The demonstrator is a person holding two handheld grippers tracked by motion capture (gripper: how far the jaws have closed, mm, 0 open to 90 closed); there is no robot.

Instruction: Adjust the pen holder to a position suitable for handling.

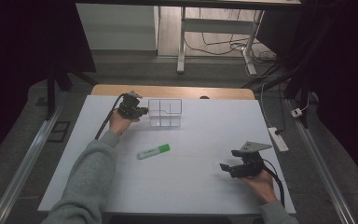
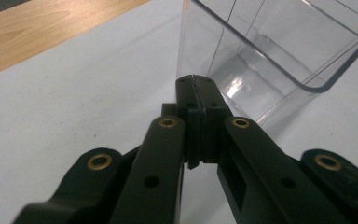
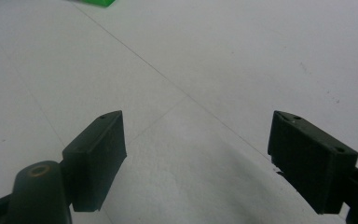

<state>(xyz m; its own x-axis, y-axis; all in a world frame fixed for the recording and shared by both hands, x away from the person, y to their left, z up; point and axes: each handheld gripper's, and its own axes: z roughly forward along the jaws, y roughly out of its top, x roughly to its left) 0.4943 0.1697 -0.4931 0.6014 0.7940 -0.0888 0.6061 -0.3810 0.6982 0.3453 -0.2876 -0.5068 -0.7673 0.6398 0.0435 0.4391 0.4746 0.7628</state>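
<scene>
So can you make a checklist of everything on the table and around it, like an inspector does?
Surface: white table top, wooden edge at the far side, faint seams across it.
Job's things: clear plastic organiser with compartments, upright near the far edge, looks empty; green highlighter lying capped near the middle.
Clutter: nothing seen.
Grippers: left gripper fingers closed together right at the organiser's corner wall, nothing clearly between them; right gripper fingers wide open over bare table, empty.
Cables: one black cable from each gripper; loose wires and a power strip on the floor.
Surroundings: grey floor, metal rails each side, white desk legs behind, dark curtains.
</scene>
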